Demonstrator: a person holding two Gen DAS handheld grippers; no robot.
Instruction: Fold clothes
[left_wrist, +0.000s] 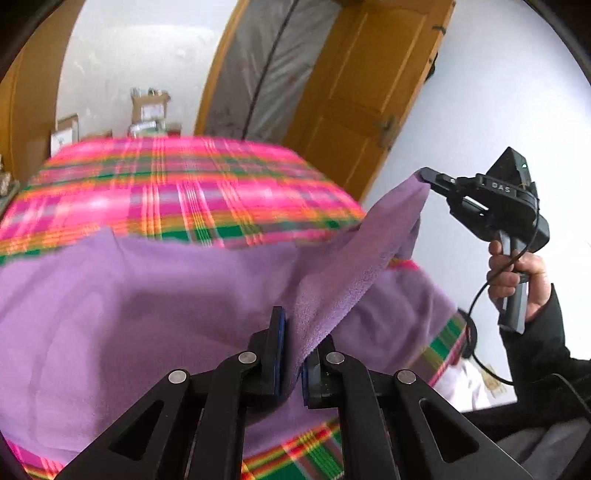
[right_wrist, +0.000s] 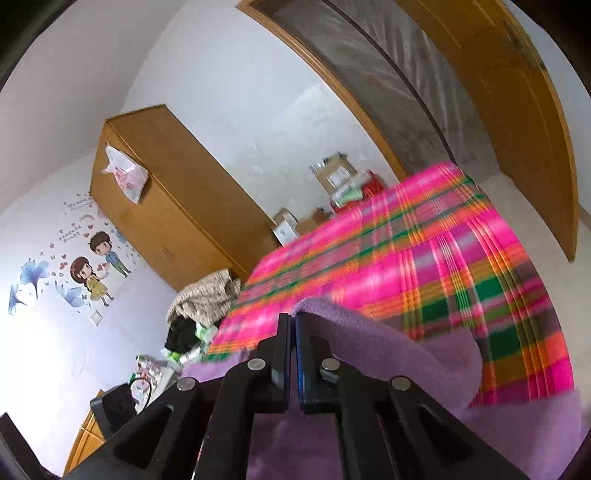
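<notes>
A purple fleece cloth (left_wrist: 122, 310) lies spread on a bed covered with a pink, green and orange plaid sheet (left_wrist: 177, 184). My left gripper (left_wrist: 293, 354) is shut on one edge of the cloth. My right gripper (left_wrist: 424, 177), seen in the left wrist view at the right, is shut on another corner and holds it lifted above the bed; the edge stretches taut between the two. In the right wrist view my right gripper (right_wrist: 294, 325) pinches the purple cloth (right_wrist: 406, 354) above the plaid sheet (right_wrist: 443, 266).
A wooden door (left_wrist: 354, 103) and a plastic-covered doorway stand behind the bed. Cardboard boxes (right_wrist: 332, 173) sit beyond the far end. A wooden wardrobe (right_wrist: 166, 199), a pile of clothes (right_wrist: 203, 299) and a desk with clutter (right_wrist: 140, 384) are to the left.
</notes>
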